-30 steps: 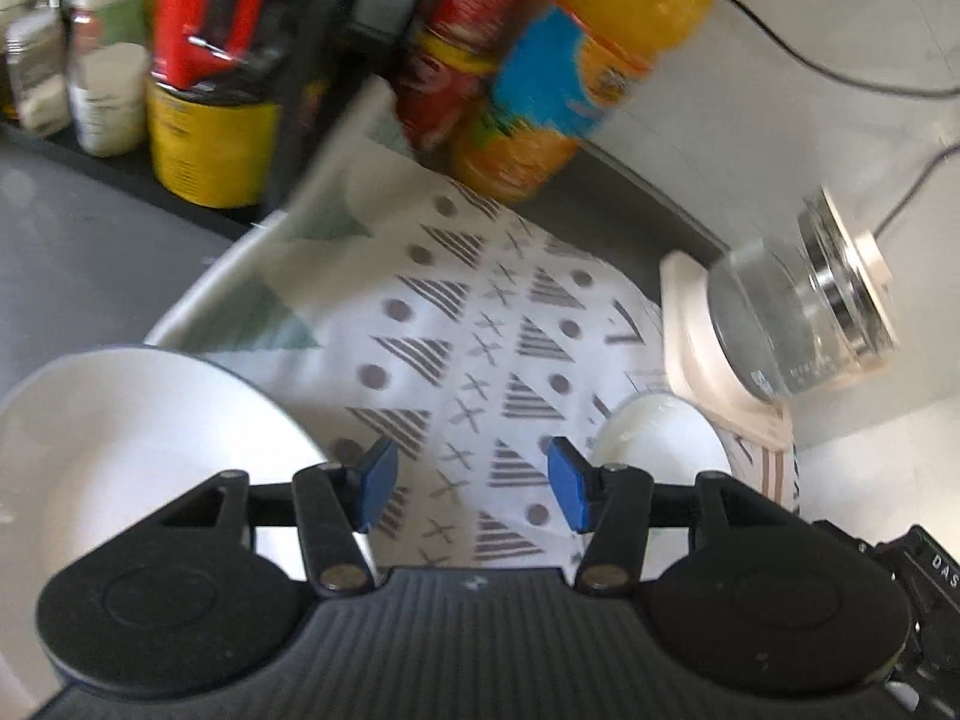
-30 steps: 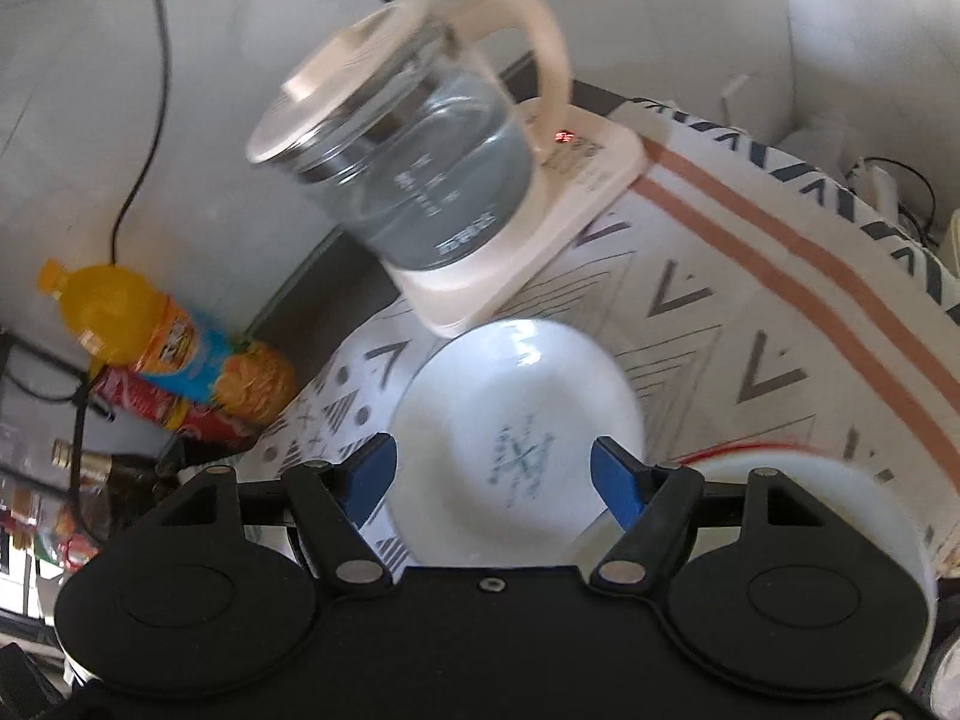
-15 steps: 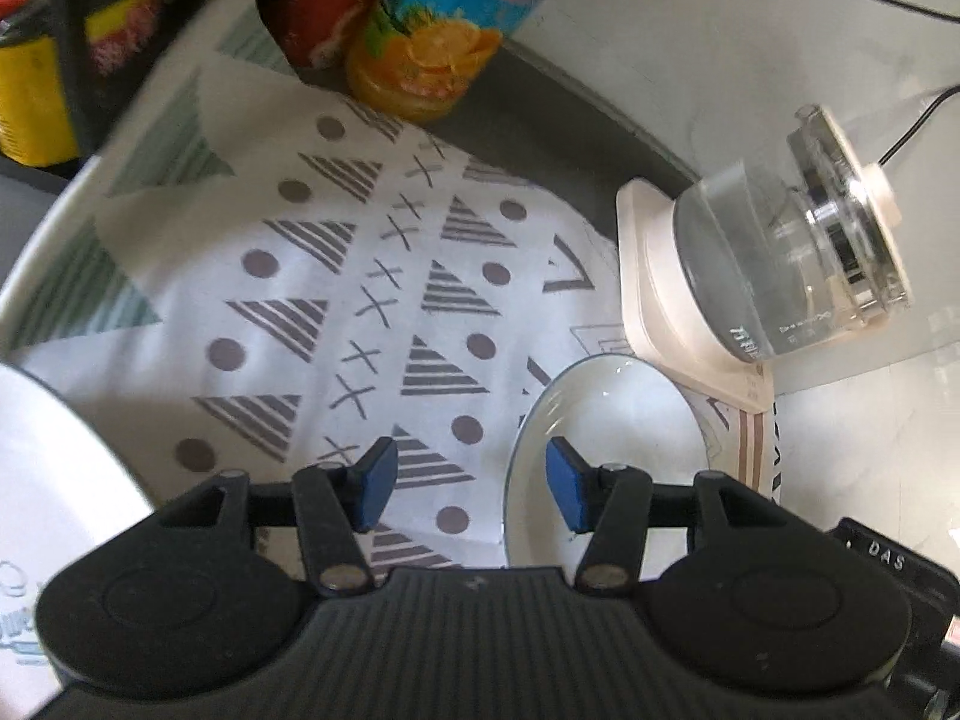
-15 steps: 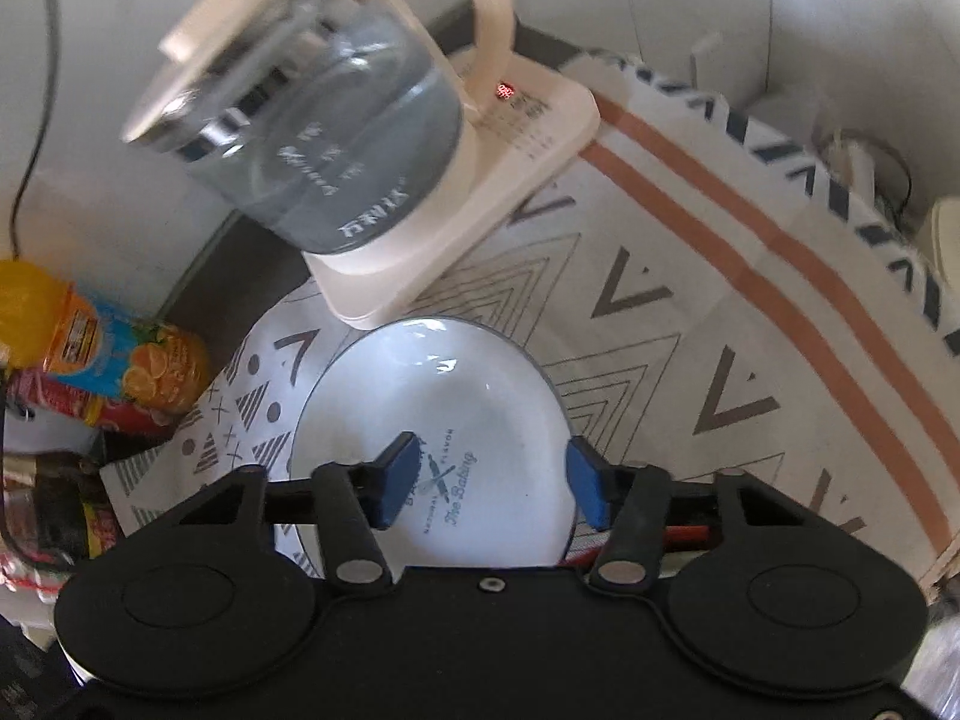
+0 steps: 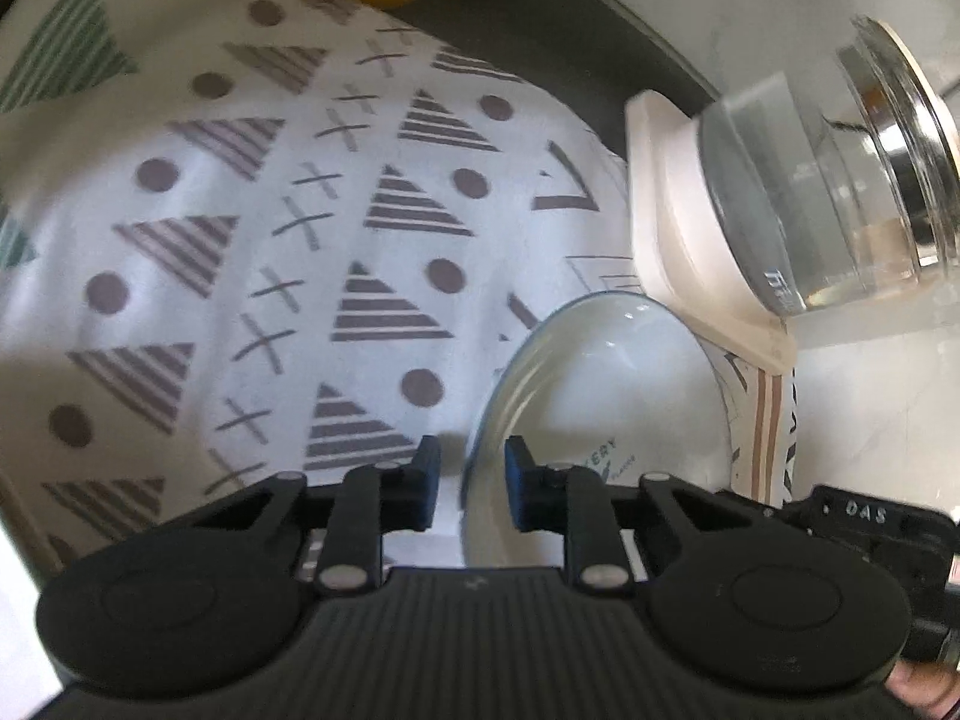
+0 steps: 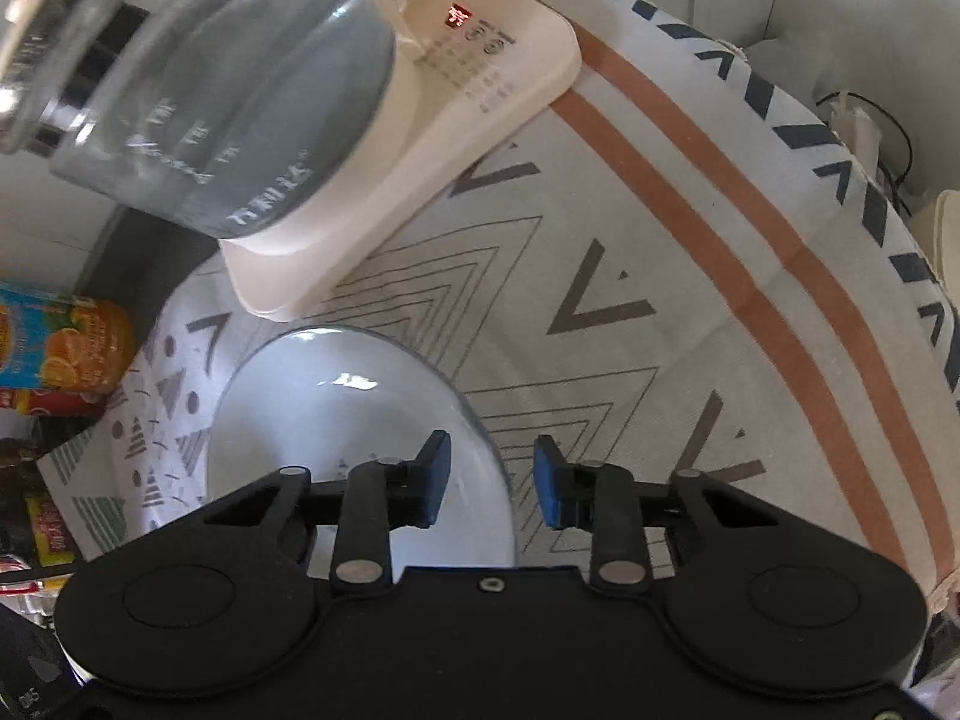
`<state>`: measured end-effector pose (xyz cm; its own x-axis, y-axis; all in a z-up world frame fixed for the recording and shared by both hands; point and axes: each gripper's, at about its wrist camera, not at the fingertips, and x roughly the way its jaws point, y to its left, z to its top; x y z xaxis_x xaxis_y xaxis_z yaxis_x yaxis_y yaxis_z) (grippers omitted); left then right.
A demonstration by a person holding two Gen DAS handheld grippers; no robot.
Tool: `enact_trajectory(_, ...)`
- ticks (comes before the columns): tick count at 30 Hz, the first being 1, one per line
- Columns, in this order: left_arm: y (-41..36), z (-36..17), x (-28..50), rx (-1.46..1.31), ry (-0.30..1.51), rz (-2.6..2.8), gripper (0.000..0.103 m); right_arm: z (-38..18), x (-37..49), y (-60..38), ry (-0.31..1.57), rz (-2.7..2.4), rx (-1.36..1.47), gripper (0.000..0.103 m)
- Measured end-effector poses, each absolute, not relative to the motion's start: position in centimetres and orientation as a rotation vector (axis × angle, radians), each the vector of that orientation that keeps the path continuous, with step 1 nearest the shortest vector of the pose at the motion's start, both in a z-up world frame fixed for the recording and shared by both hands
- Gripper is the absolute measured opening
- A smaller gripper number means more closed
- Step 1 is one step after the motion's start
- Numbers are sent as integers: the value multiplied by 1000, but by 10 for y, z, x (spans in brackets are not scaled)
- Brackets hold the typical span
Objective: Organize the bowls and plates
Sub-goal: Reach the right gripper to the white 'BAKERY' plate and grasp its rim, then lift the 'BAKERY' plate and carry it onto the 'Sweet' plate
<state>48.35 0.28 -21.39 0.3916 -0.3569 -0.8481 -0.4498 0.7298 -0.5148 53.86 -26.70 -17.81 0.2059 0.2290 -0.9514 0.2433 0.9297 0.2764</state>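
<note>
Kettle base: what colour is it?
Cream, with a small red lit display; the kettle base shows best in the right wrist view.

One white plate [image 5: 600, 396] sits on the tabletop. One glass kettle [image 6: 198, 96] stands on one cream base [image 6: 480, 120]. Two patterned cloths: one with triangles and dots [image 5: 270, 240], one with chevrons and orange stripes [image 6: 660, 300]. One orange drink bottle [image 6: 66, 342]. Two hand-held grippers, left [image 5: 467, 489] and right [image 6: 492, 483].

The left tool [image 5: 467, 483], just been closing, seemingly straddles the plate [image 5: 606, 384] rim.
</note>
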Motion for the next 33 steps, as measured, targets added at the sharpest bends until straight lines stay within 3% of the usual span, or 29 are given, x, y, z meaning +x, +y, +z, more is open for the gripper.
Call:
enact_trajectory(12,1,-216,483,-831,1214,94,10,-192,554,-251,1473,60,323,22)
enact_trajectory(25,53,-192,464,-872,1094,135,2,-170,532,-239,1312,250,382,6)
enact_trajectory(33,87,-188,438,-928,1063,174,2,-166,519,-205,1249,344,400,5)
